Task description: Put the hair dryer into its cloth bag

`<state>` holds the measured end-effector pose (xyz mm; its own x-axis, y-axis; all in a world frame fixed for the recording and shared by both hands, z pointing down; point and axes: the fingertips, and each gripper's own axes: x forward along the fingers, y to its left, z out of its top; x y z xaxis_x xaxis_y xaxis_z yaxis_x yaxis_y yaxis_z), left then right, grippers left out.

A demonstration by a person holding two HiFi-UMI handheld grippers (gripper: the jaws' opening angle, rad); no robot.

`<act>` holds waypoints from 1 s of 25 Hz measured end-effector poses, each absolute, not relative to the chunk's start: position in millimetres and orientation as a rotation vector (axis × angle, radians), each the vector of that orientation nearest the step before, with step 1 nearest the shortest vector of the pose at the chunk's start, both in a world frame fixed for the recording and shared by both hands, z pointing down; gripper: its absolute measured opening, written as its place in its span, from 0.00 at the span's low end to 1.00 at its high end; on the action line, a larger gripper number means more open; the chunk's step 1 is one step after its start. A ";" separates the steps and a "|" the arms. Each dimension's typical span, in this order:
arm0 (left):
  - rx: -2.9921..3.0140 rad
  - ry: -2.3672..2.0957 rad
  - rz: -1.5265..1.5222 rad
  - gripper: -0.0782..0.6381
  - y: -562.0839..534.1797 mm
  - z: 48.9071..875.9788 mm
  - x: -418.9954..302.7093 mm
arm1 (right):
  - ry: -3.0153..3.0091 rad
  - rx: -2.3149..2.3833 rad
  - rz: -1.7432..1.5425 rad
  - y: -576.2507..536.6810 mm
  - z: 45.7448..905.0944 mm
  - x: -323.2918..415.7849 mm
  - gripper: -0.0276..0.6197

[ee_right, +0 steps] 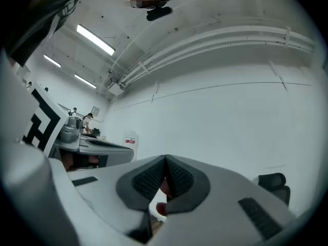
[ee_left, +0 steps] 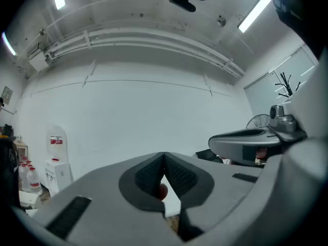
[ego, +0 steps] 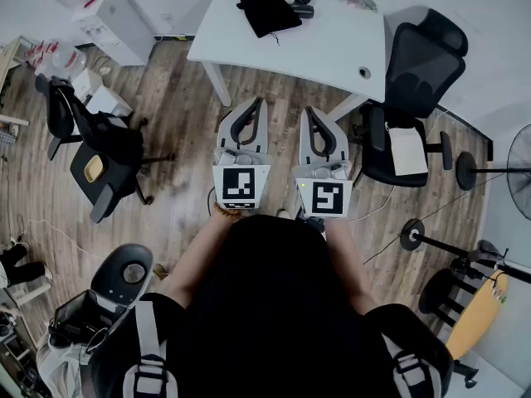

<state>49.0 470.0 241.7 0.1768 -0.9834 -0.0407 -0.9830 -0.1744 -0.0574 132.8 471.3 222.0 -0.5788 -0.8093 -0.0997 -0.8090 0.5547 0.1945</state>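
Presently the left gripper [ego: 255,106] and right gripper [ego: 307,114] are held closed and empty, well apart from the table [ego: 332,52] where the hair dryer [ego: 303,8] lies just beside its cloth bag [ego: 268,11]. The dryer is judged rigid and smooth, best gripped by its handle; the bag limp.

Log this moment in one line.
left gripper shut, empty; right gripper shut, empty; cloth bag on table; hair dryer beside bag; task not started
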 end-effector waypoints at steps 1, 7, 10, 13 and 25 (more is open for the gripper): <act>-2.353 1.963 0.015 0.14 464.9 240.3 39.8 | -2.771 1.451 -0.326 467.0 222.4 124.6 0.09; -2.394 1.915 -0.004 0.14 443.8 249.0 -8.4 | -2.750 1.412 -0.238 450.7 237.2 77.4 0.09; -2.423 1.897 0.017 0.14 438.5 253.9 -30.6 | -2.719 1.417 -0.249 446.3 242.6 53.1 0.09; -2.460 1.899 -0.014 0.14 430.2 265.1 -51.7 | -2.707 1.407 -0.257 441.4 246.8 31.3 0.16; -2.479 1.906 -0.076 0.14 377.9 292.0 -65.2 | -2.687 1.358 -0.199 388.4 274.6 22.1 0.26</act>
